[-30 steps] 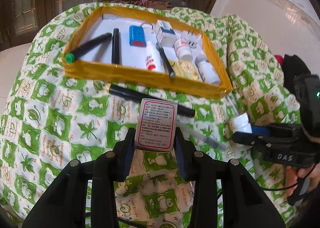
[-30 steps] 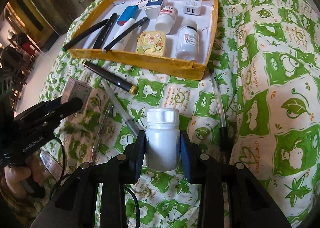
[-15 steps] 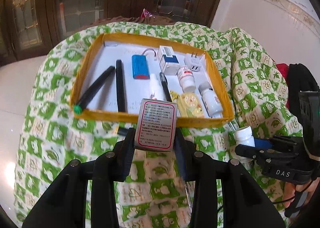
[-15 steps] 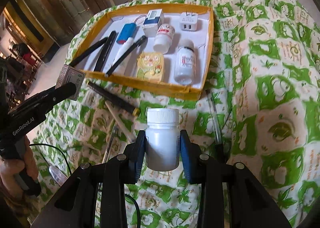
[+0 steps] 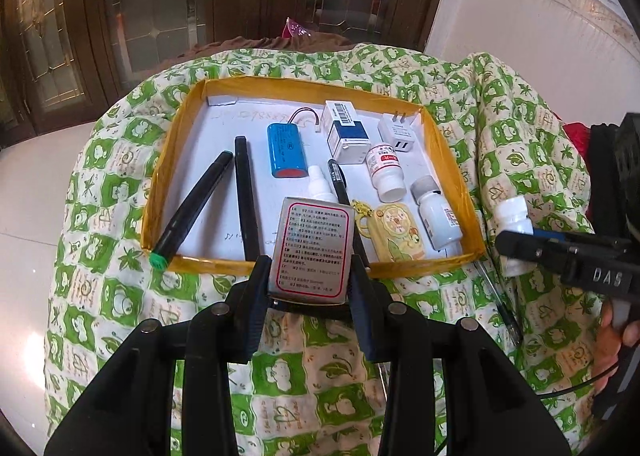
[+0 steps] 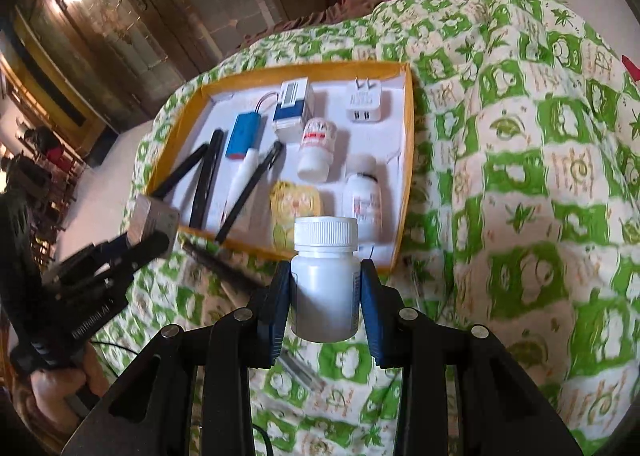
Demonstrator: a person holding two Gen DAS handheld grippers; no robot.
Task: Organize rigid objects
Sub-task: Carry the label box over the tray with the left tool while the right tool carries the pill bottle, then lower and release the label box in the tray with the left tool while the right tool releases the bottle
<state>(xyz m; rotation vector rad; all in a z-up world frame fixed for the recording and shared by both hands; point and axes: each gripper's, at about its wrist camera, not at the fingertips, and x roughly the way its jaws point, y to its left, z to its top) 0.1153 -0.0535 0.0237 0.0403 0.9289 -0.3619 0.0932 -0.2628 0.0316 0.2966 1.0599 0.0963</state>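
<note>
The jaws of the left gripper (image 5: 311, 280) are clamped on a small silver tin (image 5: 312, 249) with a red-bordered printed label, held upright by its two narrow sides. The tin is held in the air above the near wall of the yellow-edged tray (image 5: 452, 159). The jaws of the right gripper (image 6: 325, 296) are clamped on a white plastic bottle (image 6: 325, 288) with a ribbed screw cap, held upright by its body; the bottle is carried just short of the tray's near right corner.

Inside the tray, on its white floor, the following are seen lying flat: two black pens (image 5: 192, 211) side by side at the left, a blue battery pack (image 5: 286, 151) with a short lead, a blue-and-white carton (image 5: 346, 131), a white USB charger (image 5: 398, 133), a red-labelled pill bottle (image 5: 386, 171), a second white bottle (image 5: 438, 215) near the right wall, a yellow cartoon tag (image 5: 396, 234), a third black pen (image 5: 338, 181), and a slim white dropper bottle (image 5: 322, 185) partly hidden behind the tin.

The tray rests on a green-and-cream patterned cloth (image 5: 100, 296). A clear pen (image 5: 498, 296) lies on the cloth just outside the tray's near right corner. In the right wrist view a dark pen (image 6: 224, 264) is seen on the cloth beside the tray's near wall; that view is blurred, so its details cannot be told. A person's hand (image 6: 60, 388) is seen on the left gripper's handle.
</note>
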